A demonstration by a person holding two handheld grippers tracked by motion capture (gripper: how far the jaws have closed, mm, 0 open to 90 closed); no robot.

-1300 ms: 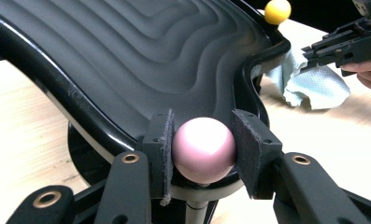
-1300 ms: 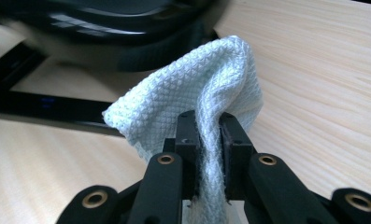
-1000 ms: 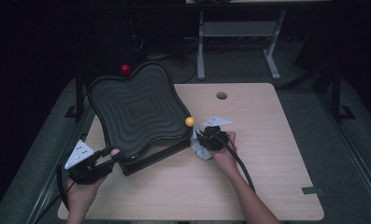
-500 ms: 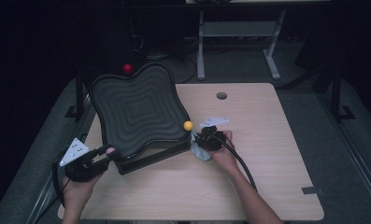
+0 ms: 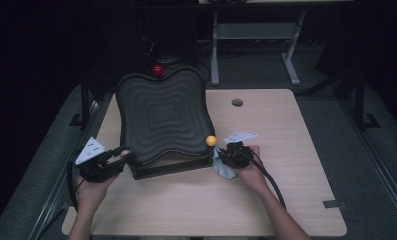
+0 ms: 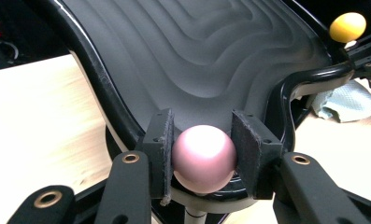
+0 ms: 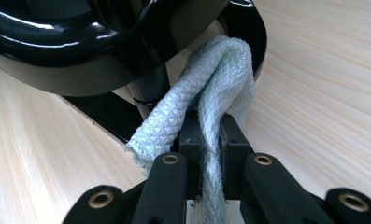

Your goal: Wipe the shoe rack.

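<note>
A black wavy tray [image 5: 161, 115] stands on a dark base on the wooden table [image 5: 286, 150]. A pink ball [image 6: 204, 157] sits at the tray's near left corner, and my left gripper [image 6: 203, 135] is shut on it, its pads pressing both sides. In the high view the left gripper [image 5: 120, 157] reaches that corner from the left. A yellow ball [image 5: 211, 141] tops the near right corner and a red ball [image 5: 157, 69] the far corner. My right gripper [image 7: 210, 135] is shut on a folded pale blue cloth [image 7: 220, 70] pressed under the tray's rim [image 7: 127, 42]. From above, the right gripper [image 5: 226, 152] sits just right of the yellow ball.
A round cable hole [image 5: 237, 102] lies in the table's far middle. A small grey tape mark [image 5: 332, 203] is near the front right edge. Grey metal frame legs [image 5: 216, 50] stand on the dark floor beyond the table. Cables trail from both grippers toward the person.
The tray has swung: its far corner with the red ball moved right, and the yellow ball shifted right and nearer. The left gripper followed inward with the pink ball.
</note>
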